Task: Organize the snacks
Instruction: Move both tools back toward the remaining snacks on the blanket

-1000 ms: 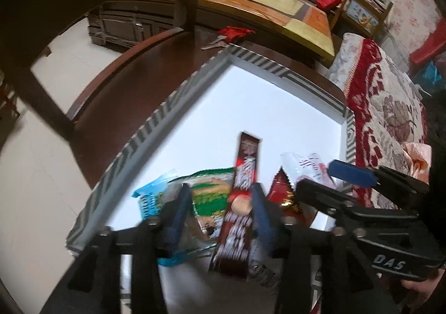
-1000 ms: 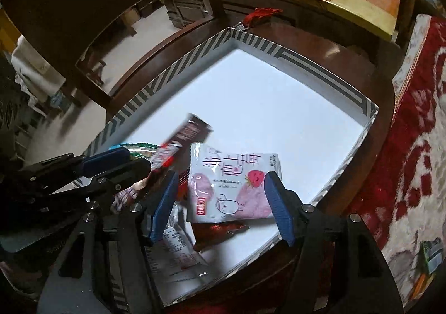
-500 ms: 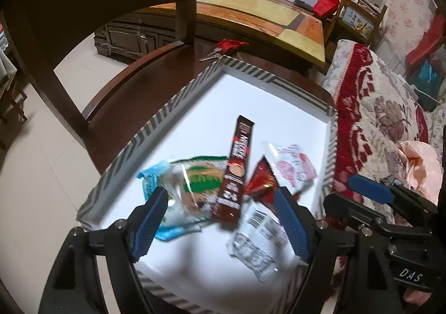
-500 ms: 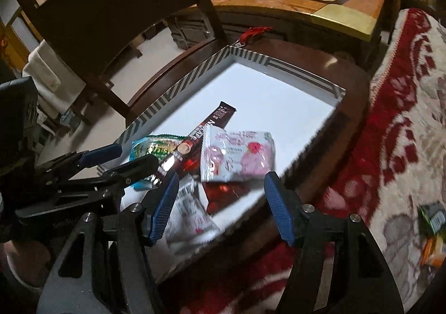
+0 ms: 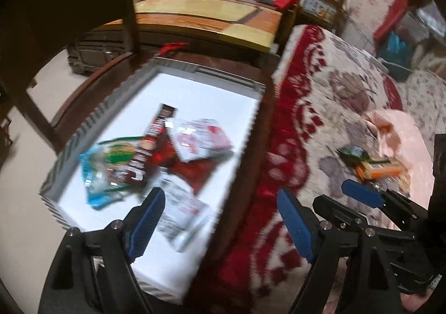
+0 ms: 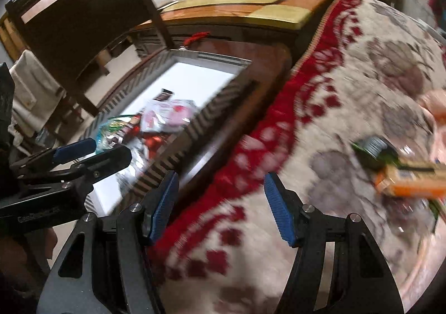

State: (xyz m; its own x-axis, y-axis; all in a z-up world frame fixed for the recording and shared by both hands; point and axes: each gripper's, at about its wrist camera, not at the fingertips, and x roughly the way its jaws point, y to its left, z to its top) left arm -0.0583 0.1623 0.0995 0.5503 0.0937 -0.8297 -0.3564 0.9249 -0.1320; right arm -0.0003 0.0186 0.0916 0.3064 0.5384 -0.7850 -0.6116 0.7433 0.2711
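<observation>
The snacks (image 5: 156, 157) lie in a loose overlapping heap in the lower left of my left wrist view, inside the white tray (image 5: 211, 91) with the striped rim: a long brown stick pack (image 5: 156, 130), a pink-and-white pouch (image 5: 200, 138), a green-and-blue bag (image 5: 111, 163), a red wrapper (image 5: 192, 169) and a white packet (image 5: 184, 210) nearest the camera. The tray rests on the dark wooden bench (image 5: 251, 146). I judge these already gathered, though not yet set in any neat order.

To the right of the frame, on the red-and-cream floral blanket (image 5: 334, 85), I see more items well apart from the tray: an orange box (image 5: 382, 170) and a dark green pack (image 5: 352, 153) touching it. They show again at the right edge of my right wrist view. The motion blur keeps me from reading any labels.

My left gripper (image 5: 220, 219) is spread wide and carries nothing, straddling the tray's near corner. My right gripper (image 6: 220, 202) is likewise spread and empty, over the blanket's red border.

As I read it, the task is partly done: the blanket items are left to fetch into the tray
</observation>
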